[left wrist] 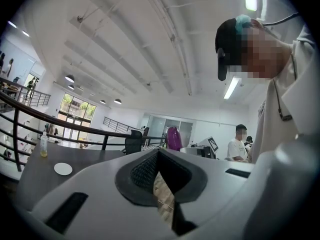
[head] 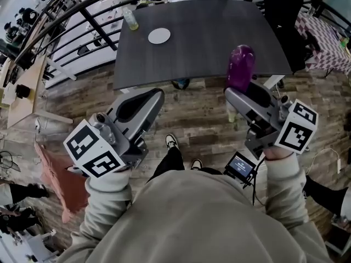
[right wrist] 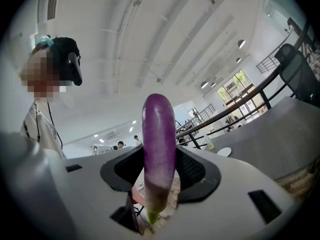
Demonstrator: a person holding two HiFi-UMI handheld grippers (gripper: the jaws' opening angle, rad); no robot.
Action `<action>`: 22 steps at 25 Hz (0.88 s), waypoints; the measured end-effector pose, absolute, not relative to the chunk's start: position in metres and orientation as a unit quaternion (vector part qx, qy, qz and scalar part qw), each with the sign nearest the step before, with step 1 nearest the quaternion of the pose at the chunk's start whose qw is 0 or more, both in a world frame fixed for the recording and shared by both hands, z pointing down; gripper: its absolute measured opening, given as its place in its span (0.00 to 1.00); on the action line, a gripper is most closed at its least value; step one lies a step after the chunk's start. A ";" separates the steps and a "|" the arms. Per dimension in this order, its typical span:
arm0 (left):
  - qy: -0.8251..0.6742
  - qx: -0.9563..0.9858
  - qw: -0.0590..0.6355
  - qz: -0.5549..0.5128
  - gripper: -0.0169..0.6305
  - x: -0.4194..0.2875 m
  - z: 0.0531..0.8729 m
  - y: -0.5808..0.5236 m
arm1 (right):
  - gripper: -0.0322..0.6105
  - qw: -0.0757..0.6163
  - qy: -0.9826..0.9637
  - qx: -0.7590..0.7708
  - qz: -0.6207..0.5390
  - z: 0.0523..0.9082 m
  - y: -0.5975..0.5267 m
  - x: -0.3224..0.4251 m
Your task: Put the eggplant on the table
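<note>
Eggplant [right wrist: 159,134]: upright in right gripper [right wrist: 159,176] clamped jaws, table [head: 208,37] ahead, not yet placed; left gripper [left wrist: 159,156] closed, empty.

The dark counter [head: 203,43] stands on a wood floor [head: 192,127], and on it are a round white plate [head: 159,35] and a bottle [head: 130,18], near its far left corner.
</note>
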State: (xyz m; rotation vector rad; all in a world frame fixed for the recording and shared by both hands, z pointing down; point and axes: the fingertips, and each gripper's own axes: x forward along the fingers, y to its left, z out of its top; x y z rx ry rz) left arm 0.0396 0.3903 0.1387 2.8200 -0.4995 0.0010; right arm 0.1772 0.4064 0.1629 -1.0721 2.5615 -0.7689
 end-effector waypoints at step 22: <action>-0.151 0.977 0.145 -0.025 0.04 0.048 0.140 0.297 | 0.37 0.113 0.881 -0.371 -0.273 0.170 0.323 0.168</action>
